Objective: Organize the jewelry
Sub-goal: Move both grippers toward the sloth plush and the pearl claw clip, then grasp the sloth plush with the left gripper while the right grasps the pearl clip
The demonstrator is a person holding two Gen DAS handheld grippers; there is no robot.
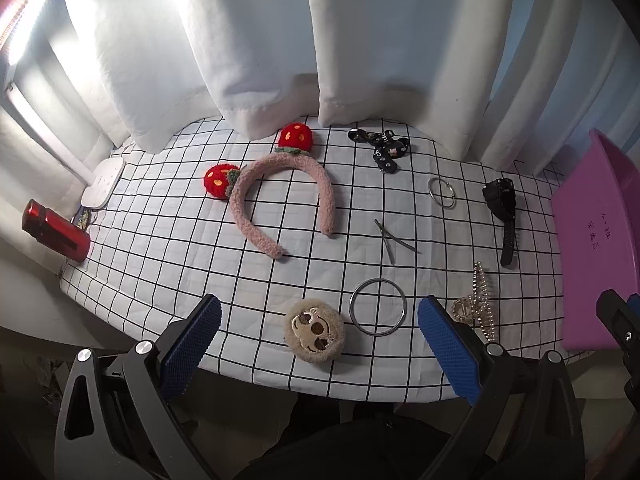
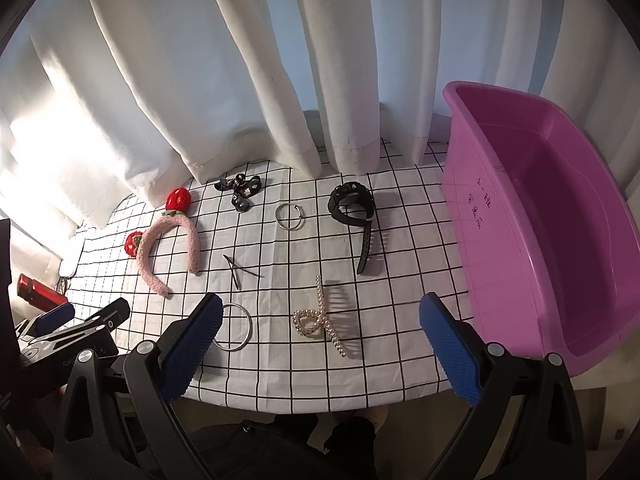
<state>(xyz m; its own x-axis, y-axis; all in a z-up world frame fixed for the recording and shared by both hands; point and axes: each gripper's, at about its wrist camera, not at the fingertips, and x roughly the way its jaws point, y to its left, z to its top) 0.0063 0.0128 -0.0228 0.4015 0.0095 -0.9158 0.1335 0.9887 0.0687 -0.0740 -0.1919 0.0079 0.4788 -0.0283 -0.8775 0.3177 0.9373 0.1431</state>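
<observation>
My left gripper (image 1: 320, 344) is open and empty over the table's near edge, its fingers either side of a plush monkey-face clip (image 1: 314, 330) and a large metal bangle (image 1: 378, 307). My right gripper (image 2: 320, 344) is open and empty near a pearl hair claw (image 2: 320, 317). A pink fuzzy headband with strawberries (image 1: 280, 200), two hairpins (image 1: 394, 241), a small metal ring (image 1: 442, 193), a black watch (image 1: 502, 208) and a black bow clip (image 1: 380, 148) lie on the checked cloth. The purple bin (image 2: 560, 216) stands at the right.
White curtains (image 1: 280, 48) hang behind the table. A red cylinder (image 1: 56, 230) and a white pad (image 1: 102, 184) lie at the left edge. The left gripper's body (image 2: 72, 332) shows low at left in the right wrist view.
</observation>
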